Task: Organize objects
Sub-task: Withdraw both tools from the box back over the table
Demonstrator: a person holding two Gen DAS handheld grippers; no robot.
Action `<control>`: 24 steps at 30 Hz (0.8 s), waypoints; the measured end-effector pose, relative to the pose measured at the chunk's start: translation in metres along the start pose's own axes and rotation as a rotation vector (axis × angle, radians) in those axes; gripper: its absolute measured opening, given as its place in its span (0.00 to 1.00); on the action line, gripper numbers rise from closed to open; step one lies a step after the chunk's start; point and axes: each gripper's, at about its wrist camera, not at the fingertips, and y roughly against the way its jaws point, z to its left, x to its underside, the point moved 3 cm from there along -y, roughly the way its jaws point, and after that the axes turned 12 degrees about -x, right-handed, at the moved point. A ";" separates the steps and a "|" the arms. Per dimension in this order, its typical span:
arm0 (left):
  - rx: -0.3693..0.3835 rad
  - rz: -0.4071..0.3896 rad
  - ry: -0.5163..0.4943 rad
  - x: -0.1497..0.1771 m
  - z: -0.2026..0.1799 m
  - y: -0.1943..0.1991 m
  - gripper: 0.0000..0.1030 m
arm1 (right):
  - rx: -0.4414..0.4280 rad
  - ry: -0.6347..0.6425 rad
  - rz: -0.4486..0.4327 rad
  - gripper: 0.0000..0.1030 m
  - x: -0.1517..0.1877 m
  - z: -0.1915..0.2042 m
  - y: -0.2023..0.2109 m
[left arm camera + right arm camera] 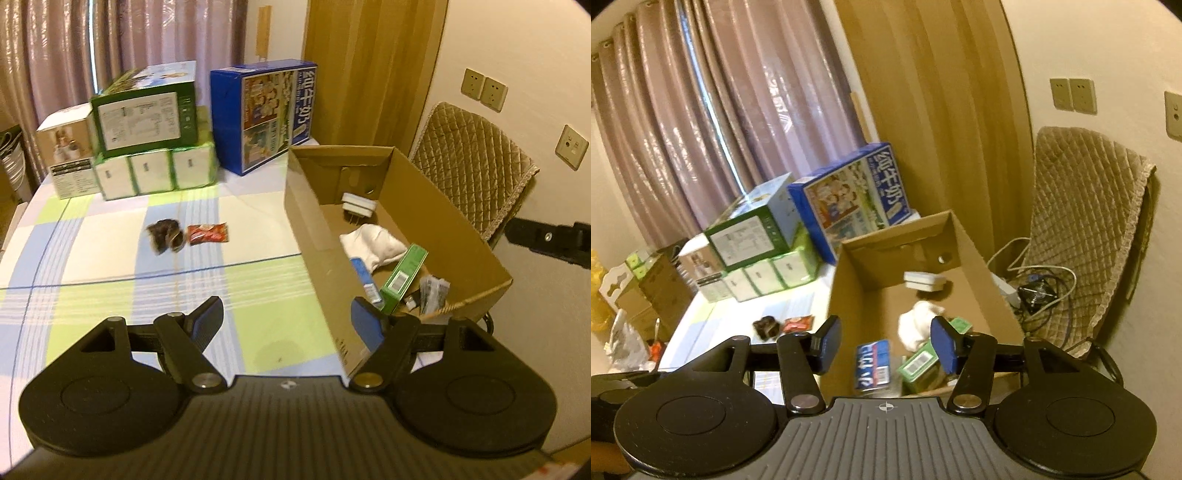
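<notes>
On checked surface [110, 236], left of cardboard box [314, 229]: red snack packet [207, 233], touching dark crinkled bundle [165, 235]. Light, soft, likely slippery film; best pinched across short edge. Left gripper [288, 321] and right gripper [886, 341]: jaws wide, empty. Right wrist view only: cables and small fan [1036, 291] behind box.

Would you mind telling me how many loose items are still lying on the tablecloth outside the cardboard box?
2: a dark brown packet and a red packet touching its right side, both left of the cardboard box. Others may be hidden behind the box.
</notes>
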 end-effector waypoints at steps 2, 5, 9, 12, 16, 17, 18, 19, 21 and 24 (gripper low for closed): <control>-0.009 -0.001 0.006 0.005 0.008 0.006 0.70 | -0.008 0.006 0.001 0.51 0.002 0.010 0.001; -0.025 -0.012 0.004 0.011 0.017 0.016 0.72 | -0.015 0.016 0.006 0.53 0.005 0.022 0.002; -0.036 -0.021 0.020 0.016 0.031 0.025 0.75 | -0.030 0.034 0.016 0.55 0.010 0.038 0.001; -0.044 -0.024 0.036 0.019 0.042 0.028 0.77 | -0.036 0.046 0.021 0.62 0.013 0.049 -0.002; -0.066 -0.031 0.050 0.022 0.060 0.029 0.84 | -0.057 0.066 0.021 0.71 0.015 0.066 -0.007; -0.077 -0.032 0.055 0.023 0.067 0.028 0.86 | -0.064 0.073 0.019 0.71 0.016 0.071 -0.010; -0.088 -0.033 0.065 0.024 0.074 0.027 0.88 | -0.073 0.078 0.013 0.72 0.017 0.075 -0.011; -0.099 -0.033 0.073 0.024 0.082 0.026 0.90 | -0.078 0.084 0.006 0.72 0.018 0.080 -0.014; -0.122 -0.027 0.088 0.025 0.098 0.021 0.91 | -0.090 0.098 0.002 0.72 0.020 0.090 -0.023; -0.161 -0.014 0.117 0.027 0.125 0.009 0.93 | -0.118 0.113 0.009 0.72 0.026 0.105 -0.040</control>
